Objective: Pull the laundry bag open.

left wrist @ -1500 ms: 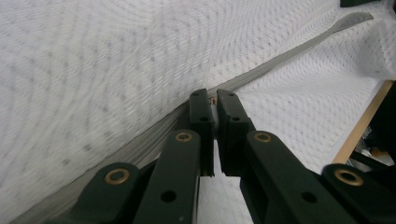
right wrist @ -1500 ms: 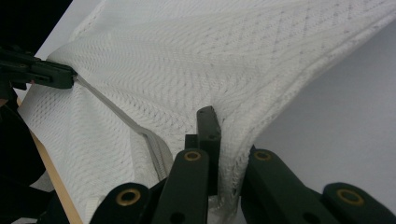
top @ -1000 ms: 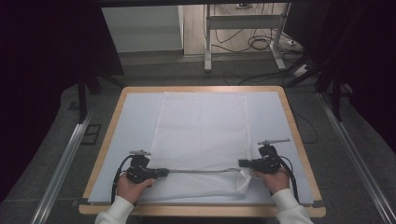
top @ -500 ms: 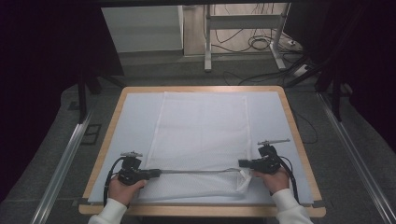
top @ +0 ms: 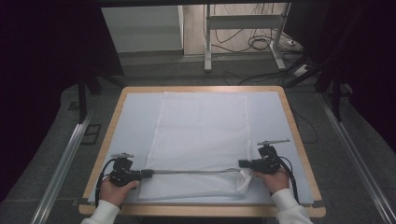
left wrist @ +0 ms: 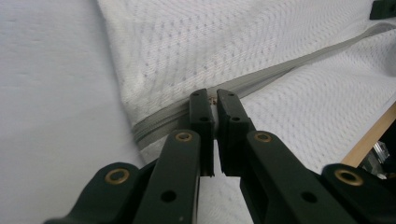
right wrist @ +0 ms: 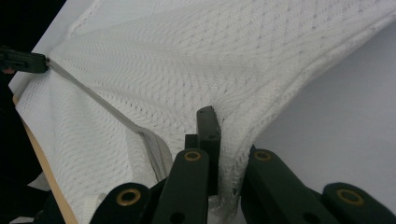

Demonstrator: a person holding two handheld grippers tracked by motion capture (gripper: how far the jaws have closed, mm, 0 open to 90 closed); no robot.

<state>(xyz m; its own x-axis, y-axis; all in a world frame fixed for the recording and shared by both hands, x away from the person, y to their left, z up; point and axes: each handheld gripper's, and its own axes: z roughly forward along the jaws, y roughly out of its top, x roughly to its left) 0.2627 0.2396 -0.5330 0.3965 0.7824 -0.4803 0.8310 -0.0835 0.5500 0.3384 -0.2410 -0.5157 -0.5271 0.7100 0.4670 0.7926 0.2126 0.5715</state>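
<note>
Zipper pull [left wrist: 214,100] hidden between left jaws

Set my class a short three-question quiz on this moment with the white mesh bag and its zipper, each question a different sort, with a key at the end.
1. True or false: the right gripper is shut on the edge of the white mesh bag.
2. Which gripper pinches the zipper pull? A) left gripper B) right gripper C) neither
3. Fill in: the grey zipper runs across the bag's ____ end, the one closest to the person's hands.

Key
1. True: fabric is clamped between its jaws in the right gripper view.
2. A: its jaws close on the small pull at the zipper line.
3. Near.
</note>
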